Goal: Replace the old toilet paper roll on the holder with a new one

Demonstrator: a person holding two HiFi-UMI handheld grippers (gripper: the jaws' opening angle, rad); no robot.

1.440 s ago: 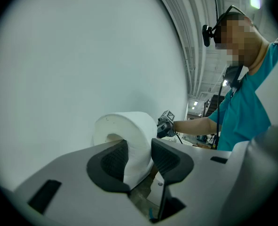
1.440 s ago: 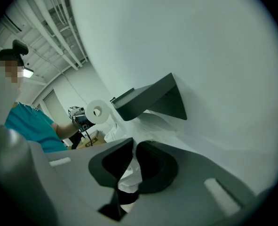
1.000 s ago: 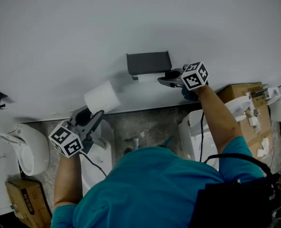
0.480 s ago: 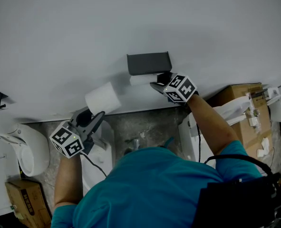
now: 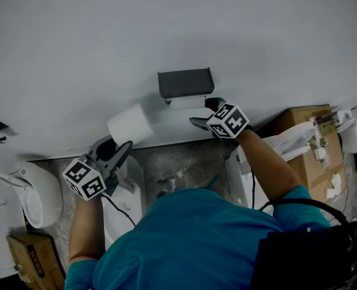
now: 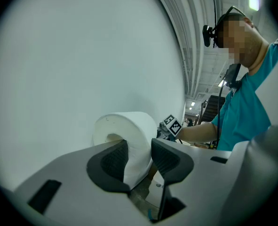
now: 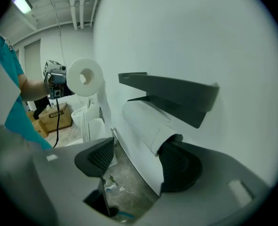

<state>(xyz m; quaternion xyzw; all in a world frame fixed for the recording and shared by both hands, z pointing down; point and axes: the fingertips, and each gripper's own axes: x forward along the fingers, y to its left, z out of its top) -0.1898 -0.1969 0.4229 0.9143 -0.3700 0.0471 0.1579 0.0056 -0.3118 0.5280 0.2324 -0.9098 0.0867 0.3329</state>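
Left hand-held gripper (image 6: 139,149): clenched on the new roll (image 6: 129,131), one jaw inside the core and the other outside, so it grips the paper wall only. The roll stands straight ahead of its jaws, clear of the wall.

Right hand-held gripper (image 7: 139,147): jaws opening and already wide, grasping nothing. The old roll (image 7: 146,121) sits under the dark holder (image 7: 176,91), just ahead of and above the jaws. Its near end is at the right-hand pad, and I cannot tell whether they touch. The gap between the pads shows only floor.

Risks, as judged:
- The old roll is off to one side of the jaw gap. Closing from here may pinch only its end or the outer sheet, which would unwind paper instead of freeing the roll.
- The holder's cover overhangs the roll, so a jaw tip could catch on it.
- The new roll is held by its soft wall and may deform or slip.

Versus a second ago, in the head view:
- Right hand-held gripper (image 5: 203,112) was beside the holder's (image 5: 185,82) right end, nearly clenched. It is now lower, turned and spread.
- Old roll (image 5: 184,102) has not moved from the holder.
- Left hand-held gripper (image 5: 115,150) and new roll (image 5: 130,124) are unchanged.
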